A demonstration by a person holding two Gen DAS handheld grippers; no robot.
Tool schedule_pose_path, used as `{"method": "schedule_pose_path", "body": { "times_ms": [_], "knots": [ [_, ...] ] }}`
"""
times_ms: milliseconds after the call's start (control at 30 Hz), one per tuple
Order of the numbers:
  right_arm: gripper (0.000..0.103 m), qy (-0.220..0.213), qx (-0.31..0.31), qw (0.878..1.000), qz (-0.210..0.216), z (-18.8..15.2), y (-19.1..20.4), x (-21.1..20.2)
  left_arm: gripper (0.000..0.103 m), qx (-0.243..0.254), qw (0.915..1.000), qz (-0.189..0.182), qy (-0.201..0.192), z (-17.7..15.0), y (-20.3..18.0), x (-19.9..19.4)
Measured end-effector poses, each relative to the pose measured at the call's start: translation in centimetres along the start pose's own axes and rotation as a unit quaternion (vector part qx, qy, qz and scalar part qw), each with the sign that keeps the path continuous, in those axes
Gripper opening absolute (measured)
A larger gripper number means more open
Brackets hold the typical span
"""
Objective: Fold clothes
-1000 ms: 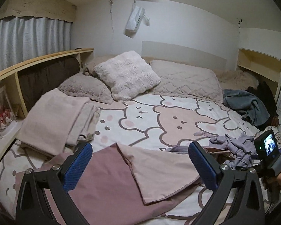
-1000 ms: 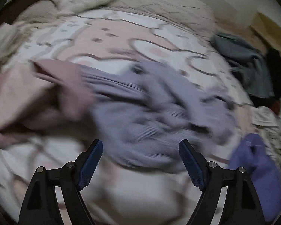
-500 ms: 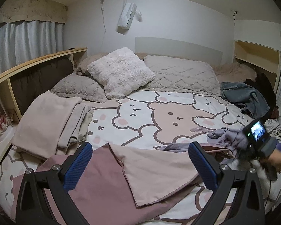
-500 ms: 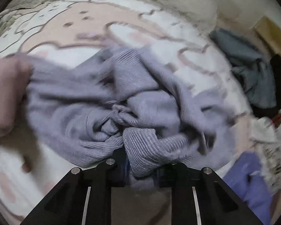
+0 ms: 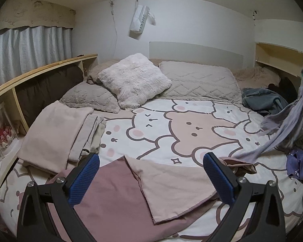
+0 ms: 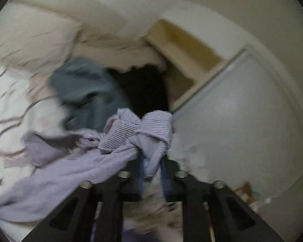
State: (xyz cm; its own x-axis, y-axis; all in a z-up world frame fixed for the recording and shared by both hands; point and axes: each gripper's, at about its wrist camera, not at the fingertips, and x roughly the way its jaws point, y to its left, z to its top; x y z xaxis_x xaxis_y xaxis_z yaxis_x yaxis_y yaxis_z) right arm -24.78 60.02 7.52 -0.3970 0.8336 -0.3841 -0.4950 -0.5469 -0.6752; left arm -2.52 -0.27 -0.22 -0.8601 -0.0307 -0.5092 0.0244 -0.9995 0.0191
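My right gripper (image 6: 151, 161) is shut on a bunched lilac knit garment (image 6: 119, 135) and holds it up in the air. In the left wrist view the garment (image 5: 286, 129) hangs in a long strip at the far right, its lower end trailing on the bed. My left gripper (image 5: 151, 173) is open and empty above a pink sheet (image 5: 119, 199) with one corner folded over, near the bed's front edge.
A stack of folded beige cloths (image 5: 56, 133) lies at the left. Pillows (image 5: 135, 80) line the headboard. A grey-blue garment (image 5: 260, 100), a black one (image 5: 286, 88) and a purple one (image 5: 301, 165) lie at the right. A wooden shelf (image 5: 30, 76) runs along the left.
My right gripper closed on the lilac garment and has lifted it high off the bed to the right. My left gripper stayed open over the pink sheet.
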Motion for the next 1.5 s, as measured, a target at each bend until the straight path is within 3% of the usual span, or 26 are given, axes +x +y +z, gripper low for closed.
{"method": "schedule_pose_path", "body": {
  "times_ms": [133, 333, 400, 467, 500, 733, 933, 1167, 1500],
  "knots": [
    [0.010, 0.024, 0.042, 0.997, 0.060, 1.4, -2.7, 1.2, 0.103, -0.001, 1.0000, -0.007, 0.004, 0.0, -0.5, 0.2],
    [0.011, 0.010, 0.049, 0.994, 0.097, -0.4, 0.2, 1.6, 0.103, 0.010, 0.9999, -0.007, -0.002, 0.1, -0.8, -0.2],
    [0.024, 0.019, 0.053, 0.992, 0.114, -1.0, 1.7, 1.0, 0.103, 0.007, 0.9999, -0.008, -0.003, 0.1, -0.7, -0.3],
    [0.084, 0.006, 0.046, 0.990, 0.136, -1.6, 3.5, -0.9, 0.103, 0.003, 0.9999, -0.012, -0.004, 0.1, -0.5, -0.4],
    [0.087, -0.006, 0.040, 0.988, 0.147, -1.9, 4.4, -2.0, 0.103, 0.002, 0.9999, -0.013, -0.004, 0.1, -0.5, -0.5],
    [0.087, -0.056, -0.031, 0.962, 0.265, -4.2, 12.4, -11.6, 0.103, -0.004, 0.9997, -0.019, -0.015, -0.2, 0.4, -1.4],
    [0.087, -0.081, -0.074, 0.935, 0.336, -6.8, 18.1, -19.5, 0.103, -0.007, 0.9996, -0.023, -0.018, -0.4, 1.4, -2.4],
    [0.087, -0.073, -0.094, 0.907, 0.404, -9.6, 22.6, -25.9, 0.103, -0.011, 0.9998, -0.013, 0.004, -1.8, 3.5, -2.2],
    [0.087, -0.008, -0.098, 0.882, 0.461, -14.5, 26.1, -30.8, 0.103, -0.010, 0.9998, -0.020, 0.001, -2.7, 4.9, -1.8]
  ]
}}
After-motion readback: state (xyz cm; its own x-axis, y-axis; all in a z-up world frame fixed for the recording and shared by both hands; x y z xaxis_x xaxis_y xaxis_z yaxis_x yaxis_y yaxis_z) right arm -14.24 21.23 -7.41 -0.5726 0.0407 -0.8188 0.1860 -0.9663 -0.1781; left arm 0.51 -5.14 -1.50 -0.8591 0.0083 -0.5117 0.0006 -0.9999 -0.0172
